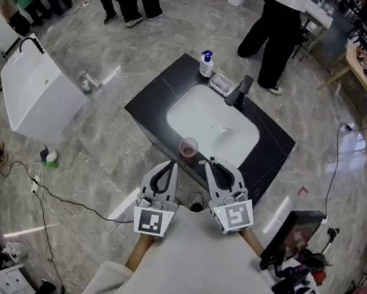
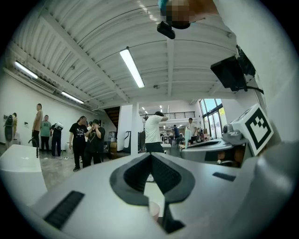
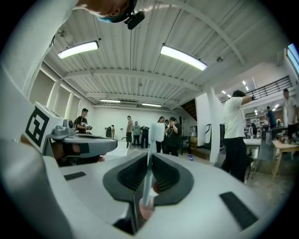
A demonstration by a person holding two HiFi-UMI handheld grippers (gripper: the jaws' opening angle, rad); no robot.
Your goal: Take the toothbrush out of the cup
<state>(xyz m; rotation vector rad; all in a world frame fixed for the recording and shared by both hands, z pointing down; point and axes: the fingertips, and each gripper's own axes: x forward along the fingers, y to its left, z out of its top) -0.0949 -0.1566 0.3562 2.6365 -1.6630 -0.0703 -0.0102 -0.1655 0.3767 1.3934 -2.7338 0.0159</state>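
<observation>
A pale blue-white toothbrush stands upright between the jaws of my right gripper, which is shut on its handle; the bristle head rises above the fingertips. Below the jaws a pink cup shows. In the head view the pink cup stands on the front edge of the black counter, just ahead of both grippers. My right gripper is right of the cup. My left gripper, to the left, is shut with nothing in it; the cup shows through its gap.
The counter holds a white basin, a dark faucet, a soap bottle and a soap dish. A white bathtub stands at the left. Several people stand behind. A monitor on a stand is at the right; cables cross the floor.
</observation>
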